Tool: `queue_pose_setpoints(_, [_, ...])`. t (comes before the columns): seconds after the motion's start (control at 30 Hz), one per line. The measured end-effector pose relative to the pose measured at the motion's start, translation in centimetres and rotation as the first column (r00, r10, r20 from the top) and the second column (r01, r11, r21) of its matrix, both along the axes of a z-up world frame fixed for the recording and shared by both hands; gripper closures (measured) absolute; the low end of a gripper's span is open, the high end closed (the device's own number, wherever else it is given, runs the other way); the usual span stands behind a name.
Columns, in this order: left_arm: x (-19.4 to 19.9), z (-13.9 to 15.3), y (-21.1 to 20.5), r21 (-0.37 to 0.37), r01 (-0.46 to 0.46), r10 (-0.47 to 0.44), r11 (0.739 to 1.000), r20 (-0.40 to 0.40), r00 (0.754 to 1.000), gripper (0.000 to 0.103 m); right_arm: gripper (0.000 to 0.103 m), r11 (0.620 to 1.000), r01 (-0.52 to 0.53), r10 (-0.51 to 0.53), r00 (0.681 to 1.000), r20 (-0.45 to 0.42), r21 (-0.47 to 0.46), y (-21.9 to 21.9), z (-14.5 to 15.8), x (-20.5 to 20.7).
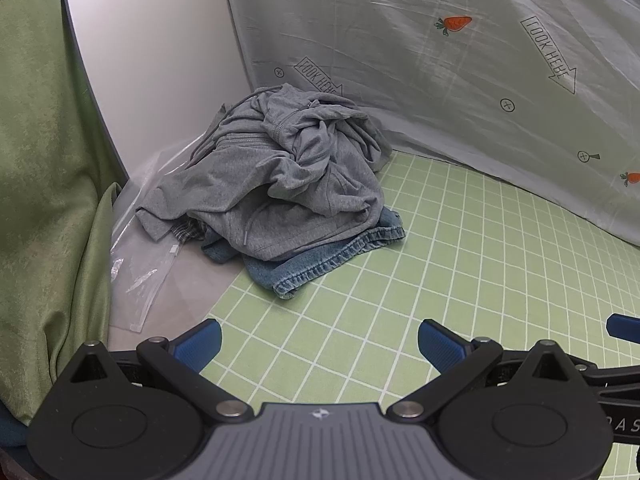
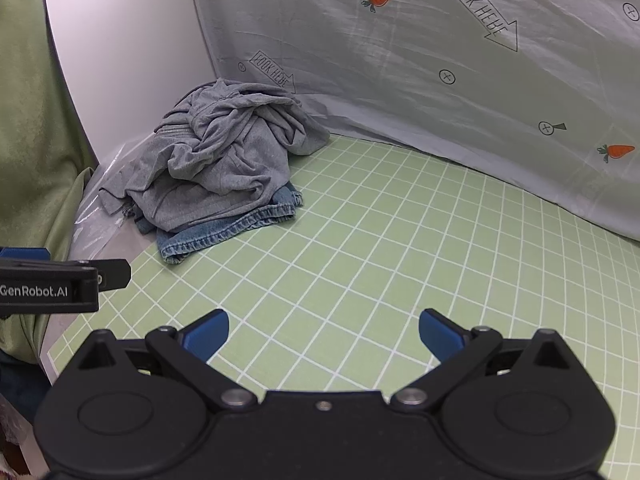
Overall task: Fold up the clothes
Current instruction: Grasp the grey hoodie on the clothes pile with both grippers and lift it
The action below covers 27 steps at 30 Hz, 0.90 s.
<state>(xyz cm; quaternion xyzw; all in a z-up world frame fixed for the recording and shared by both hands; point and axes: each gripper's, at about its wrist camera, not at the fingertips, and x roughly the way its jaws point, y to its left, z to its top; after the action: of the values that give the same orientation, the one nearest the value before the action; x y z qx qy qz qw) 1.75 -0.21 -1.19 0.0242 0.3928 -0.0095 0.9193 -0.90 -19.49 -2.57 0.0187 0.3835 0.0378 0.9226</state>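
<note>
A crumpled grey hooded garment (image 1: 276, 176) lies heaped on top of a blue denim garment (image 1: 320, 260) at the far left corner of the green checked surface (image 1: 460, 280). The same pile shows in the right wrist view, grey garment (image 2: 224, 160) over denim (image 2: 224, 236). A bit of plaid fabric (image 1: 188, 232) peeks out under the heap. My left gripper (image 1: 320, 344) is open and empty, well short of the pile. My right gripper (image 2: 324, 336) is open and empty, to the right of the left one, also short of the pile.
A grey sheet with carrot and arrow prints (image 1: 460, 72) hangs behind. A white panel (image 1: 160, 60) stands at the back left. A clear plastic bag (image 1: 148, 264) lies left of the pile. A green curtain (image 1: 44, 180) hangs on the left.
</note>
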Motion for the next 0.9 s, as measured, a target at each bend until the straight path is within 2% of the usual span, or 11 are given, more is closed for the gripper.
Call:
queue_pose_setpoints(0.23, [2.1,0.3,0.1,-0.002,-0.006,0.006,1.000,0.019,1.000,0.000,0.001,1.000,-0.008,0.008,1.000,0.015,-0.004,0.2,0.3,2.4])
queue_pose_setpoints(0.4, [5.2,0.0,1.2,-0.014,-0.039,0.039,0.999,0.013,0.999,0.000,0.001,1.000,0.003,-0.002,0.999,0.040,-0.016,1.0,0.9,5.8])
queue_pose_setpoints(0.63, [12.2,-0.5,5.1,-0.052,-0.118,0.118,0.992,0.001,0.993,0.000,0.001,1.000,-0.005,0.006,0.998,0.064,-0.006,4.1,1.5,13.5])
queue_pose_setpoints(0.73, [15.9,-1.2,7.3,-0.086,-0.161,0.160,0.983,-0.026,0.987,0.001,0.004,1.000,-0.020,0.019,0.998,0.063,0.013,5.3,1.2,17.6])
queue_pose_setpoints(0.77, [17.0,-1.6,7.9,-0.094,-0.176,0.173,0.980,-0.040,0.984,0.002,0.005,0.999,-0.023,0.022,0.998,0.059,0.025,5.7,0.9,19.0])
queue_pose_setpoints(0.83, [19.1,-2.7,8.8,-0.112,-0.198,0.191,0.974,-0.075,0.979,0.011,0.008,0.998,-0.034,0.031,0.998,0.047,0.054,6.4,0.2,21.5])
queue_pose_setpoints(0.87, [20.2,-3.3,9.3,-0.120,-0.210,0.199,0.970,-0.092,0.976,0.013,0.013,0.997,-0.037,0.034,0.999,0.031,0.072,6.8,-0.4,22.7])
queue_pose_setpoints(0.9, [21.2,-3.8,9.8,-0.128,-0.221,0.208,0.967,-0.109,0.972,0.021,0.020,0.995,-0.038,0.037,0.999,0.012,0.091,7.3,-1.0,23.9])
